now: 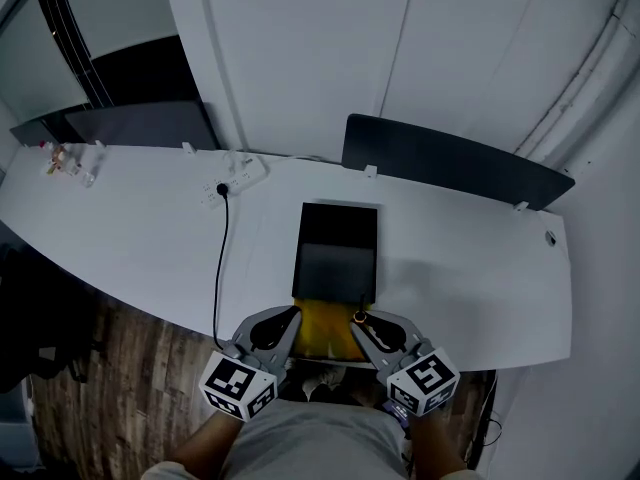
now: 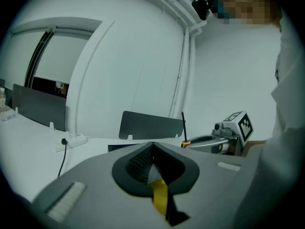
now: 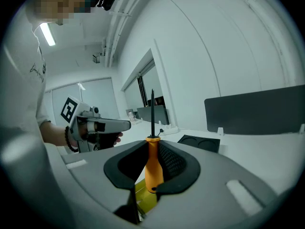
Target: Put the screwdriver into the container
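Note:
An orange-handled screwdriver (image 3: 153, 166) stands upright with its black shaft (image 3: 152, 112) pointing up, and my right gripper (image 3: 152, 146) is shut on the handle. In the head view the right gripper (image 1: 358, 320) holds the screwdriver (image 1: 360, 313) at the desk's near edge, just in front of the black container (image 1: 338, 253). The container (image 3: 205, 143) lies flat and shows two round hollows. My left gripper (image 1: 293, 316) sits beside it on the left, its jaws together with nothing between them. From the left gripper (image 2: 152, 146), the right gripper (image 2: 228, 136) and the screwdriver shaft (image 2: 183, 125) show at the right.
A yellow flat thing (image 1: 325, 333) lies at the desk's near edge under both grippers. A white power strip (image 1: 235, 180) with a black cable (image 1: 220, 268) lies at the back left. Dark divider panels (image 1: 450, 163) stand along the far edge. Small items (image 1: 65, 160) sit far left.

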Demonstrator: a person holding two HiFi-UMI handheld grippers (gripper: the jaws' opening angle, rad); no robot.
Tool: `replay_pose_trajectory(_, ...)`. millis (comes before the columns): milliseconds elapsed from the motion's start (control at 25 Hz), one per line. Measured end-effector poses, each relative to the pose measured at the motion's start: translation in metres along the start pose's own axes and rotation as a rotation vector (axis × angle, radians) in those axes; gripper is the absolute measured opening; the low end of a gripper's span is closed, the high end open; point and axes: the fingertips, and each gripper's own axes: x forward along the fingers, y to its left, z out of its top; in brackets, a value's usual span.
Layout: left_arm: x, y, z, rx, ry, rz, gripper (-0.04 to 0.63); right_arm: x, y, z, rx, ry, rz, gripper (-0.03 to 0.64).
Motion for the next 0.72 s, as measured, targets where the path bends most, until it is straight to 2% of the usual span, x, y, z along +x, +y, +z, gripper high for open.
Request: replay_pose_trajectory(720, 0.017, 0.022, -0.023, -0.020, 0.048, -0.054, -0.002, 0.023, -0.010, -0.035, 0.001, 0.131, -0.073, 0.083)
